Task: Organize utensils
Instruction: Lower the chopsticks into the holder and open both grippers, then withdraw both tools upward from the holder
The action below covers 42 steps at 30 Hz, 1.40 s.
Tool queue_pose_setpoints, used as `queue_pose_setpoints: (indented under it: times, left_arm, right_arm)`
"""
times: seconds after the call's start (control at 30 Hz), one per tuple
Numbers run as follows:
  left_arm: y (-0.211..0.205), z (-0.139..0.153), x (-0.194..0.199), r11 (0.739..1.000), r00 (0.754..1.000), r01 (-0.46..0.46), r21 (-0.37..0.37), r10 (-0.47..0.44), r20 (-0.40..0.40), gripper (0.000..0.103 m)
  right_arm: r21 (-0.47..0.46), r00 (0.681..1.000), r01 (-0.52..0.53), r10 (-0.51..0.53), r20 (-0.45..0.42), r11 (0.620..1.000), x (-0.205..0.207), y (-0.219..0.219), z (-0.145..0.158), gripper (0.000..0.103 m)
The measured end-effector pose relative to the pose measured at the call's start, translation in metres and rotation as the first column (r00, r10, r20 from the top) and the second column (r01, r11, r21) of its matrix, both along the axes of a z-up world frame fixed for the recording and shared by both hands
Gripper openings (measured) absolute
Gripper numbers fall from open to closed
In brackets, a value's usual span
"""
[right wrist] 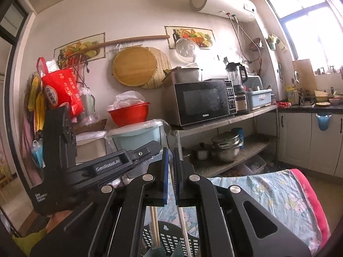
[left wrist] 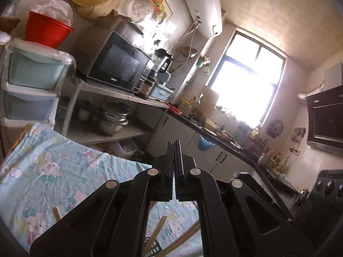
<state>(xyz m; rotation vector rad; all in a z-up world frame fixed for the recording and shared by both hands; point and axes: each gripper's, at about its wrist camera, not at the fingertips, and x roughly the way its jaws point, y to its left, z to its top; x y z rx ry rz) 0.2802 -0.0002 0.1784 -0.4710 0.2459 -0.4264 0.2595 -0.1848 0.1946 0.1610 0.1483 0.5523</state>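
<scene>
— Where does the left wrist view look from?
— Low over the patterned cloth (left wrist: 53,171), tilted, facing the window (left wrist: 246,85).
— And the right wrist view?
— Level, facing the shelf wall. Both share the microwave (right wrist: 203,100) — the left one sees it nearer.

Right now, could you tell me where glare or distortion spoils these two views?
Left wrist view: the window is blown out to white, washing out the counter below it, and the whole kitchen leans steeply. Right wrist view: light is more even, with glare only at the window in the upper right corner; fisheye bends the water heater and walls, and corners go dark.
</scene>
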Motion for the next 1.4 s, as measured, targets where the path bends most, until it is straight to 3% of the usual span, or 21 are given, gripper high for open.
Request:
queue_pose_setpoints:
  times: [0.3, 0.83, 0.97, 1.13, 1.27, 1.4]
  left_arm:
    - [-0.005, -0.018, -0.001, 1.000, 1.000, 0.016, 0.020, -0.016, -0.013, 0.000]
    - [0.005, -0.047, -0.024, 0.996, 0.995, -0.040, 0.080, 0.047, -0.088, 0.000]
    - [0.010, -0.055, -0.034, 0.995, 0.992, -0.050, 0.082, 0.060, -0.112, 0.016]
    - [0.013, -0.064, -0.043, 0.995, 0.987, -0.046, 0.093, 0.060, -0.149, 0.016]
    - [0.014, -0.071, -0.052, 0.993, 0.984, -0.040, 0.113, 0.059, -0.166, 0.029]
    - [0.015, -0.080, -0.062, 0.992, 0.981, -0.029, 0.125, 0.052, -0.185, 0.033]
  right_arm:
    - [0.015, 0.999, 0.016, -0.015, -0.046, 1.000, 0.008, -0.008, -0.019, 0.005]
    - [0.048, 0.984, 0.032, -0.023, -0.175, 0.998, 0.002, -0.029, -0.059, 0.006]
    - [0.042, 0.980, 0.034, -0.025, -0.198, 0.999, -0.002, -0.034, -0.066, 0.013]
    - [0.009, 0.976, 0.042, -0.039, -0.215, 0.999, -0.010, -0.034, -0.074, 0.021]
    - [-0.010, 0.971, 0.045, -0.046, -0.235, 0.999, -0.016, -0.034, -0.082, 0.024]
    - [-0.028, 0.967, 0.040, -0.045, -0.251, 0.999, -0.023, -0.034, -0.087, 0.030]
